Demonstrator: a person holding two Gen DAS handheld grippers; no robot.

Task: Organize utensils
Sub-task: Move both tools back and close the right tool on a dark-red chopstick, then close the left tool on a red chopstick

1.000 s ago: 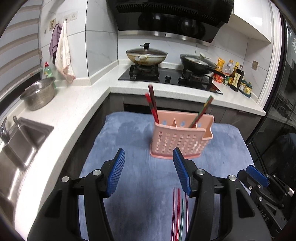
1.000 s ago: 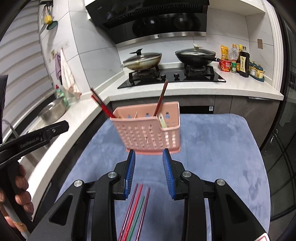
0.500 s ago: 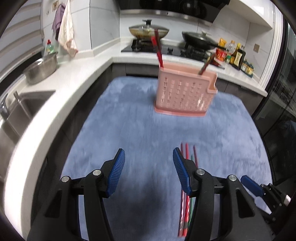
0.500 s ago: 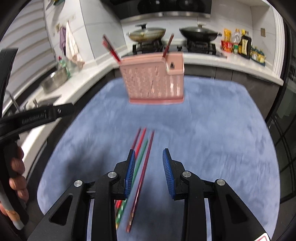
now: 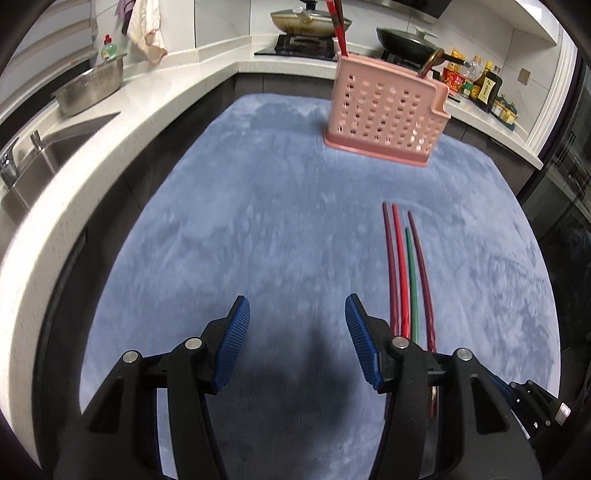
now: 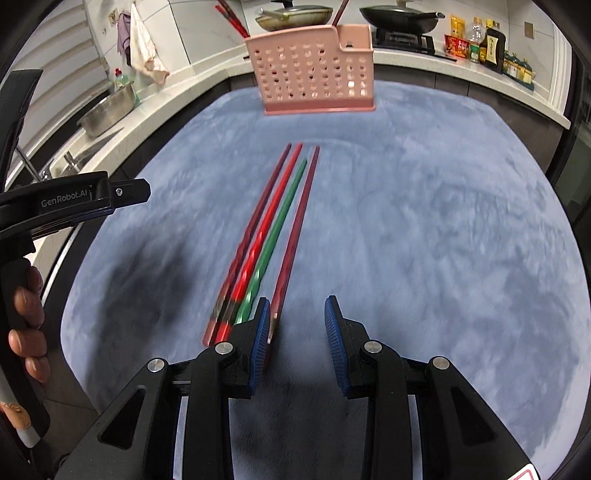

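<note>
A pink perforated utensil holder (image 5: 386, 114) stands at the far side of the blue mat (image 5: 258, 229), with red chopsticks (image 5: 338, 22) sticking up from it; it also shows in the right wrist view (image 6: 314, 74). Several chopsticks, dark red, red and green (image 6: 273, 225), lie side by side on the mat; in the left wrist view they lie (image 5: 406, 266) to the right of my left gripper. My left gripper (image 5: 297, 343) is open and empty above the mat. My right gripper (image 6: 297, 332) is open, its left finger beside the near end of the rightmost dark red chopstick (image 6: 295, 229).
A white counter (image 5: 74, 177) runs along the left with a sink (image 5: 40, 158) and a steel bowl (image 5: 90, 90). A stove with two pans (image 5: 310, 22) stands behind. Bottles (image 6: 491, 44) stand at the back right. The left gripper's body (image 6: 55, 206) shows at left.
Both grippers have pulled back from the holder and tilted down toward the mat. The loose chopsticks now lie fully in view. My right gripper's jaws have opened wider.
</note>
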